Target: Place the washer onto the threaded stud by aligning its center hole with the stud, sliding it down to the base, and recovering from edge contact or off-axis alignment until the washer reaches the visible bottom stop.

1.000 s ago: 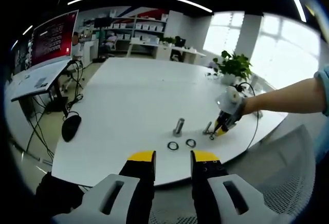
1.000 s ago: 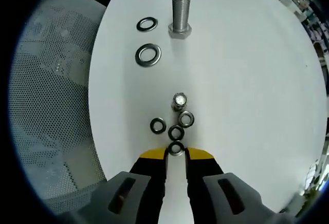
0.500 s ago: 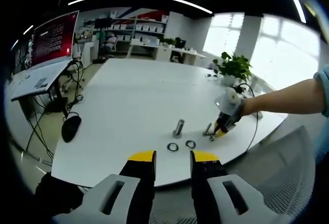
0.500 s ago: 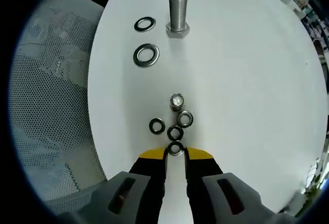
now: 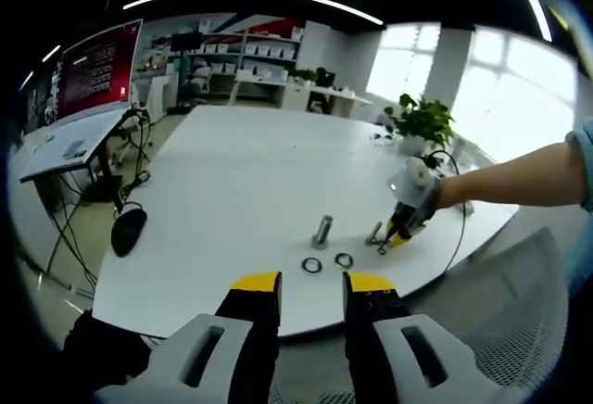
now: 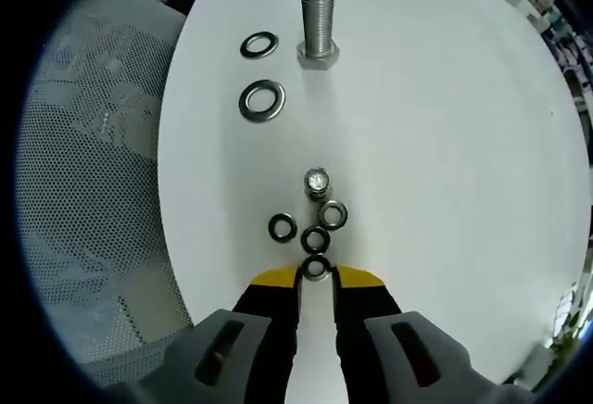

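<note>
Right gripper (image 6: 317, 277) fingers pinching washer (image 6: 317, 268) on counter (image 6: 445, 145); small stud (image 6: 317, 182) just ahead, three washers between. Left gripper (image 5: 311, 285) fingers parted, empty, short of counter edge.

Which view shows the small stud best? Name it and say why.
The right gripper view: the small stud stands close ahead of the right claw, seen from above, with small washers beside it. In the left gripper view the small stud is a distant, tiny shape by that claw on the white table.
</note>
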### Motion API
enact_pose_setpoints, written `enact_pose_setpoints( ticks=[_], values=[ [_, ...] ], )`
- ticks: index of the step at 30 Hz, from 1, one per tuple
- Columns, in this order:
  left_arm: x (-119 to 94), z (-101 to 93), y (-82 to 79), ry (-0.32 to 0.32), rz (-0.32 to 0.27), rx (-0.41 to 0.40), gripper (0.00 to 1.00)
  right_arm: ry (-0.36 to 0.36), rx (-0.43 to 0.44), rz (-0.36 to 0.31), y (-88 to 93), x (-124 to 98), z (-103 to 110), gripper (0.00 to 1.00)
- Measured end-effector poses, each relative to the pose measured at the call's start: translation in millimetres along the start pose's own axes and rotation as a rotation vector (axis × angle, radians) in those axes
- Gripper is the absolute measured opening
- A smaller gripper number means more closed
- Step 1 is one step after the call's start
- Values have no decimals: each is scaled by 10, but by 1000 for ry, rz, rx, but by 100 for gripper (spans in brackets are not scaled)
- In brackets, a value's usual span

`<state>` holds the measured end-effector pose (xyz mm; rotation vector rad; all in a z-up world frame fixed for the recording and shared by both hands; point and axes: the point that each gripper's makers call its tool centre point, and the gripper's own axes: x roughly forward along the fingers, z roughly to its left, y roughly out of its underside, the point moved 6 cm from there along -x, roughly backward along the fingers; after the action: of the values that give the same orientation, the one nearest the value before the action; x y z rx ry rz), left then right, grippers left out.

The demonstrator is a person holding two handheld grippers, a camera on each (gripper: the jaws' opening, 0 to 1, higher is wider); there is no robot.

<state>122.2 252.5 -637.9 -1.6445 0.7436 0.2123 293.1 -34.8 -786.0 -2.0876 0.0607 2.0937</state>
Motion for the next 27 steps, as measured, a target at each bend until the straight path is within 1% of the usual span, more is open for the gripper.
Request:
enact_pose_setpoints(
  ticks=[11, 20, 24, 27],
  values=[
    [0, -2, -8, 6, -8, -1, 23, 3, 5, 2, -7, -3, 10, 14],
    [1, -1, -8, 7, -7, -1, 22, 6, -35, 9, -8, -8, 18, 13],
    [1, -2, -9, 8, -8, -1, 22, -5, -3, -8, -2, -18, 42, 13],
    [0, -2, -10, 9, -10, 0, 22, -14, 38, -47, -4, -52, 69, 13]
  ],
)
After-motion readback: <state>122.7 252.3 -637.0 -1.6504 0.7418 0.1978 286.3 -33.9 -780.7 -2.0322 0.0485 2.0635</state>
